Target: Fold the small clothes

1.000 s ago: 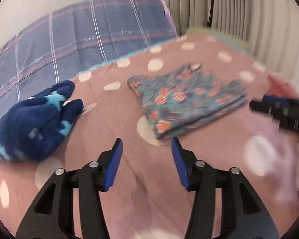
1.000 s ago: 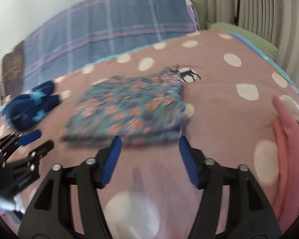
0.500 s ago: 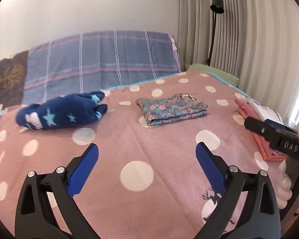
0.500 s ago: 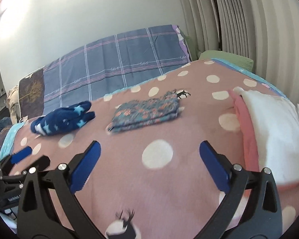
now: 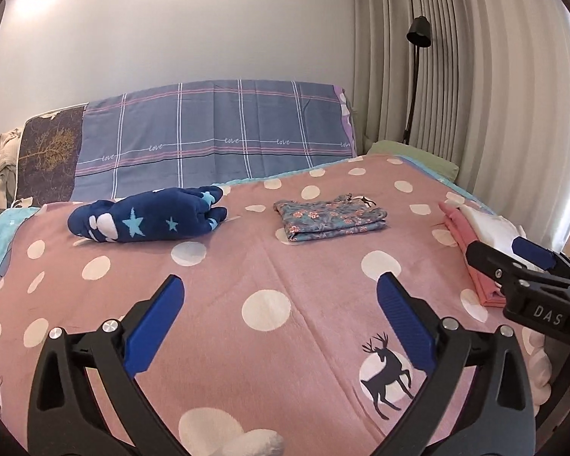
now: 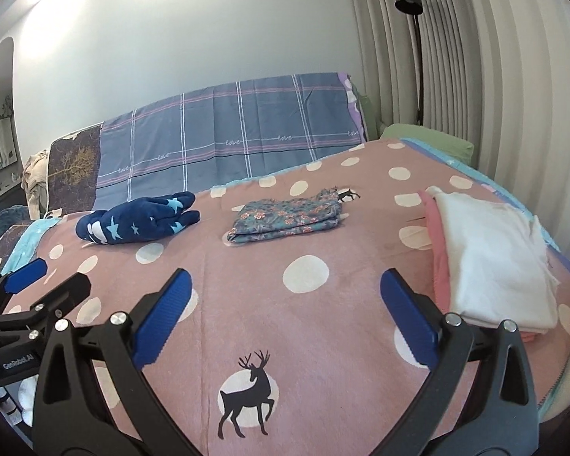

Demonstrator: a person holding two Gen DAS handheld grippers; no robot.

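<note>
- The floral garment [image 5: 330,219] lies folded into a flat, neat rectangle of thin printed cloth, teal with small pink flowers, near the middle of the bed toward the far side; in the right wrist view [image 6: 285,219] its layered edges show along the near side.
- Well apart to its left sits a navy bundle [image 5: 148,219] of plush, fleecy fabric with pale blue stars and white patches, rolled into a soft lump rather than folded flat.
- At the right edge of the bed a white folded cloth [image 6: 494,254] rests on top of a pink folded cloth [image 6: 439,258], both flat and square-cornered.
- All of these lie on a pink blanket [image 5: 269,266], a brushed, matte fabric with white dots and dark deer prints; a wide bare stretch of it separates the clothes from both grippers.
- Behind, a blue plaid cover [image 5: 216,133] stands against the wall, and pleated curtains [image 5: 475,95] with a black lamp [image 5: 418,32] close the right side.
- The left gripper [image 5: 279,300] hangs above the near blanket with its blue pads spread wide, holding nothing.
- The right gripper [image 6: 285,290] is likewise spread wide and empty.
- A second ago both grippers were narrowed and right at the floral garment's near edge; they have since pulled back and opened, while the garment stays where it was.
</note>
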